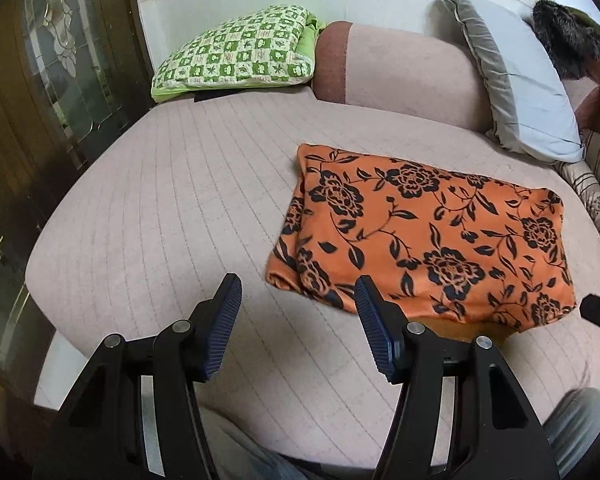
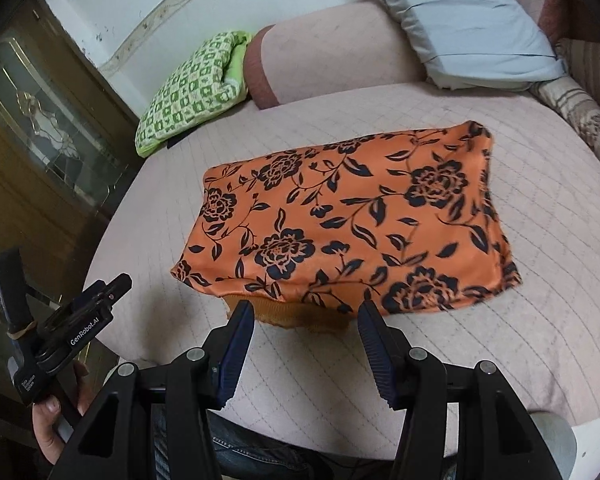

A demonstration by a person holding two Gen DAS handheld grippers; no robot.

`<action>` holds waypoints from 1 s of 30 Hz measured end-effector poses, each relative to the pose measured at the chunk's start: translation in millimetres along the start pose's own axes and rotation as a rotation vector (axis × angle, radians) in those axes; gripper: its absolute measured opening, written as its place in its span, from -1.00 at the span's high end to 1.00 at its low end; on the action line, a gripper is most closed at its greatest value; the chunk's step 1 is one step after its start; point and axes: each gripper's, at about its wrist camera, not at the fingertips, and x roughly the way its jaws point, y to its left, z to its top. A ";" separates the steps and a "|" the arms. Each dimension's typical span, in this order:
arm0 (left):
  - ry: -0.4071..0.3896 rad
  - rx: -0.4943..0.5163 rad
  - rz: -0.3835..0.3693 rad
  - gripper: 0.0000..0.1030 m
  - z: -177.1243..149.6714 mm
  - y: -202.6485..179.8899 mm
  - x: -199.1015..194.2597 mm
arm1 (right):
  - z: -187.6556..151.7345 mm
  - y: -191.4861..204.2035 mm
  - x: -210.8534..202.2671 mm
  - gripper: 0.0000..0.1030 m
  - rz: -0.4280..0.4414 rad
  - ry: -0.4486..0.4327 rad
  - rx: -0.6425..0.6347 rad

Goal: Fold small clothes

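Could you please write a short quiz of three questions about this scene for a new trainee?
1. True or false: the right gripper is shut on the orange floral garment.
2. Which cushion lies nearest the wooden door: A) the green checked cushion, B) the pale blue pillow?
3. Fill in: the jaws of the left gripper stand ____.

Key: 1. false, it is open and holds nothing; 2. A; 3. open.
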 end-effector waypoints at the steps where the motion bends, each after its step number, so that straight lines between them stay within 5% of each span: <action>1: 0.013 -0.007 -0.021 -0.14 1.7 2.5 5.2 | 4.3 0.6 4.8 -0.01 -0.003 0.003 -0.005; 6: 0.139 -0.195 -0.160 -0.14 15.4 43.1 59.0 | 30.1 8.8 38.2 -0.01 0.019 0.042 -0.047; 12: 0.159 -0.428 -0.320 -0.14 30.4 86.6 124.2 | 79.0 30.2 107.9 -0.01 0.139 0.167 -0.087; 18: 0.315 -0.424 -0.515 -0.21 22.1 70.4 169.7 | 127.8 81.4 187.8 -0.01 0.245 0.316 -0.165; 21: 0.304 -0.340 -0.459 -0.38 23.4 56.7 168.8 | 144.4 101.8 224.0 -0.01 0.277 0.383 -0.158; 25: 0.316 -0.459 -0.539 -0.36 20.6 73.9 176.4 | 160.9 128.9 266.5 -0.01 0.233 0.459 -0.163; 26: 0.321 -0.490 -0.558 -0.28 19.7 79.0 177.5 | 163.0 136.7 275.3 -0.01 0.222 0.483 -0.169; 28: 0.332 -0.489 -0.536 0.56 17.9 82.7 179.3 | 163.4 152.4 287.0 -0.01 0.198 0.515 -0.194; 30: 0.358 -0.544 -0.621 0.73 13.7 87.0 182.9 | 162.6 169.2 296.4 -0.01 0.192 0.542 -0.225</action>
